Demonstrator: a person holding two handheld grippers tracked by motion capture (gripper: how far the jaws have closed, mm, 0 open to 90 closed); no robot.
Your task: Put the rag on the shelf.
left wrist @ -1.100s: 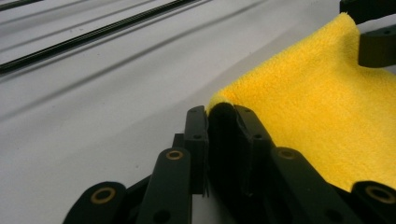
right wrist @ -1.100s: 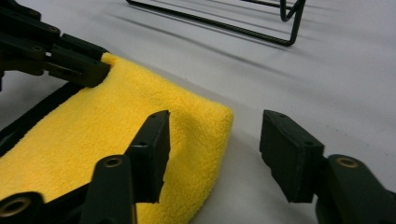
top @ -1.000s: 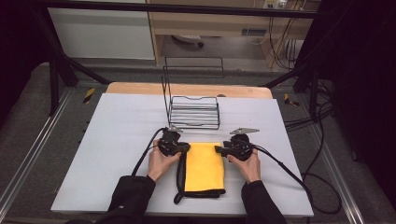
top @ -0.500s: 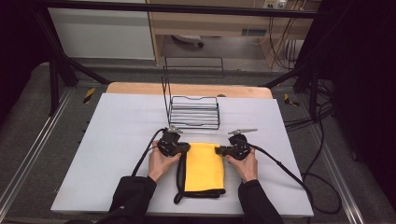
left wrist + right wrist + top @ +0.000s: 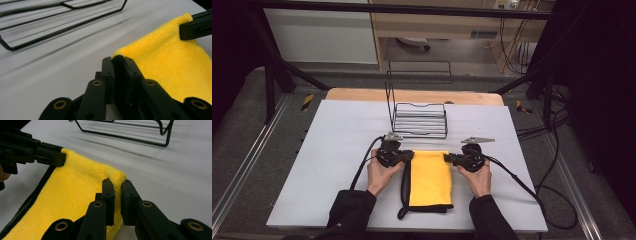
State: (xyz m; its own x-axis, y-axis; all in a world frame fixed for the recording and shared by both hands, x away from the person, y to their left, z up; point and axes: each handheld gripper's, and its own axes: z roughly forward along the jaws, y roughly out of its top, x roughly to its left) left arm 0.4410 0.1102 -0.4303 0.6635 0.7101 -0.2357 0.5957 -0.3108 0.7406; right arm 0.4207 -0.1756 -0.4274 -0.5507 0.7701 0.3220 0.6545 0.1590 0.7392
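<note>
A folded yellow terry cloth with black edging (image 5: 430, 176) lies on the grey table (image 5: 337, 140) near a black wire rack (image 5: 419, 119). The left gripper (image 5: 118, 62) and right gripper (image 5: 117, 185) each pinch a far corner between their fingers; the high view reveals the cloth's dark trim hanging leftward.

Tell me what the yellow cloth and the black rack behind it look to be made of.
Yellow cloth: soft fuzzy pile, likely microfibre or terry, matte, with a black edge band. Rack: thin bent rods, probably black-coated metal wire, faintly glossy. Both grippers pinch the cloth's far corners.
</note>
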